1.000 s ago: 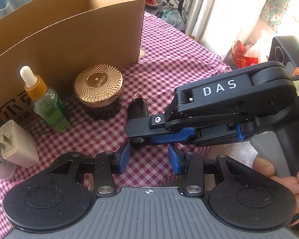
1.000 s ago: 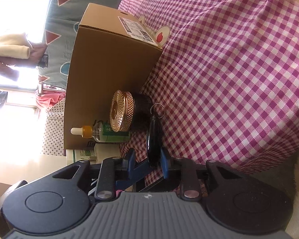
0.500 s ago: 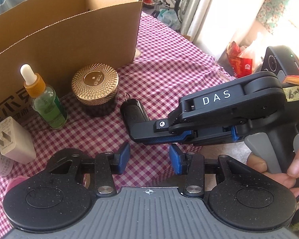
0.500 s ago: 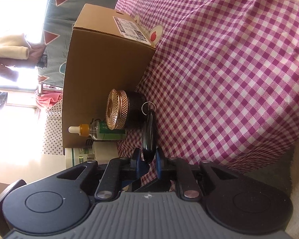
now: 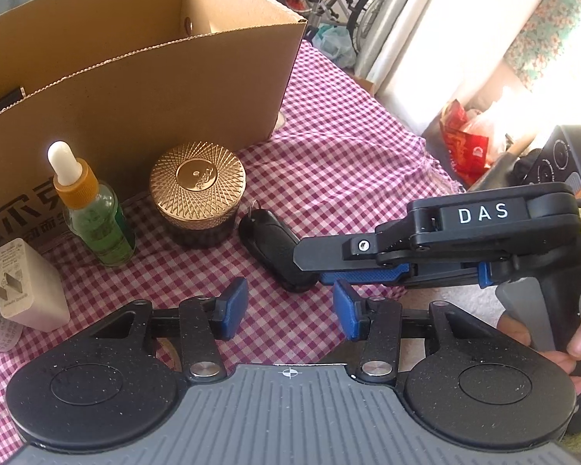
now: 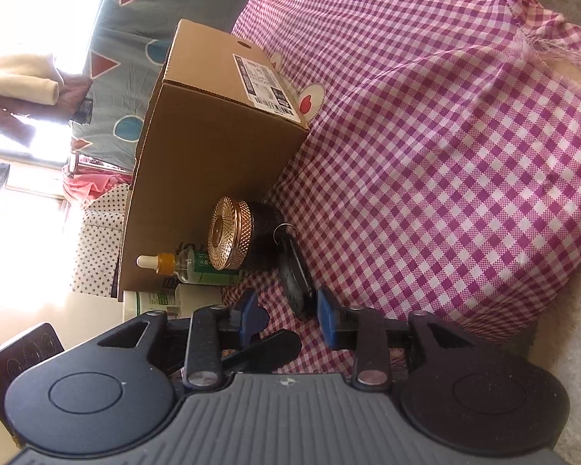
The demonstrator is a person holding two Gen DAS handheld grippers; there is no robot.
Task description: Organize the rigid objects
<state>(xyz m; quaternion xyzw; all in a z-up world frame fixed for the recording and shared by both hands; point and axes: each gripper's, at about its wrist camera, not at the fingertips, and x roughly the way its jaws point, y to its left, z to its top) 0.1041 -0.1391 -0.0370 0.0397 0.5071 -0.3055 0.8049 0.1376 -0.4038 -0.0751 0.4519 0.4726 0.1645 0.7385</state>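
Open checkered cloth (image 5: pixel 341 162) stretches right of the cardboard box (image 5: pixel 166 77) to the table's edge. The black key fob (image 5: pixel 269 240) lies on the cloth beside the gold-lidded jar (image 5: pixel 197 190). Right gripper (image 6: pixel 286 312) sits spread around the fob's near end, gripping nothing. Left gripper (image 5: pixel 286 306) gapes wide over bare cloth.

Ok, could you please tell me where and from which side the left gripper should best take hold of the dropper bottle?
Probably its orange collar, coming from the front. The dropper bottle stands upright before the cardboard box, and the collar rises above the gold-lidded jar and white charger flanking it, so the jaws should fit there.
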